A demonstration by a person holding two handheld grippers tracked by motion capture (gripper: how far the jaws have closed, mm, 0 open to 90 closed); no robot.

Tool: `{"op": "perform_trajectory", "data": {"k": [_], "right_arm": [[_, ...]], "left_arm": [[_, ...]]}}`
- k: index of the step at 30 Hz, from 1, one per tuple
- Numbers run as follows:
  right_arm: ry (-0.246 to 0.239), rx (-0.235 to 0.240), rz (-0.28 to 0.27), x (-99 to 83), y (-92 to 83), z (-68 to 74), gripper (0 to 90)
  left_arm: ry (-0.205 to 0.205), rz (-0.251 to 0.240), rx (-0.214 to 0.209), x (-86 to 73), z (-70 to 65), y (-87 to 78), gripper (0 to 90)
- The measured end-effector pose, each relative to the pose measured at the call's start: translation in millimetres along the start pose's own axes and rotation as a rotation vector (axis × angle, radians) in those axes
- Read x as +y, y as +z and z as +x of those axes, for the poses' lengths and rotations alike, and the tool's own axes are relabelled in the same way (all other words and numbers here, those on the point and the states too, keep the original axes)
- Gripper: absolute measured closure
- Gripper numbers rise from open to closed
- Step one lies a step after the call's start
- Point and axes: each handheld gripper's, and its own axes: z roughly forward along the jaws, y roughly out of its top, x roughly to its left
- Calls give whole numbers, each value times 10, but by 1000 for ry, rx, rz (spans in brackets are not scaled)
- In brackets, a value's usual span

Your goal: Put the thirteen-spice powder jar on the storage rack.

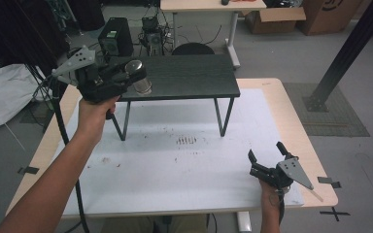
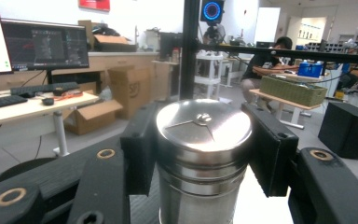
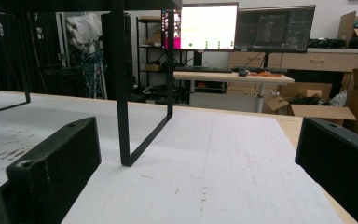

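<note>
The left gripper (image 1: 128,77) is holding a steel canister (image 1: 138,76) at the left front corner of the small black shelf (image 1: 194,75) that is standing on the white mat (image 1: 175,160). In the left gripper view the two black jaws are pressing on both sides of the canister (image 2: 203,154), just under its shiny lid, so the jaws are closed on it. The long axis of the canister is standing upright there, while from above it is looking a little tilted toward the shelf edge; whether its bottom is touching the shelf top is not possible to tell.

The right gripper (image 1: 267,158) is resting low near the right front corner of the mat, well apart from the canister, and its jaws are standing wide with nothing between them. In the right gripper view it is looking along the mat toward a thin black leg of the shelf (image 3: 121,93).

The canister is lying directly inside the left jaws, so the left hand (image 1: 94,114) is clearly the nearer one. The coming move is probably depending on keeping the canister vertical over the shelf surface.
</note>
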Motion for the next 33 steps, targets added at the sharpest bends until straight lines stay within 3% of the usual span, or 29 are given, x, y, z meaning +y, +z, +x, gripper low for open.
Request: {"op": "perform_trajectory", "data": {"k": [10,20,33], "right_arm": [[3,2,-2,-1,-3,-3,0],[5,3,-4,-1,-2,-7,0],[3,4,-4,-1,-2,-7,0]], "left_arm": [[11,45,49,56,179,258,492],[-12,100,103,17,395,518,491],[-26,163,163,-92,547,664,491]]}}
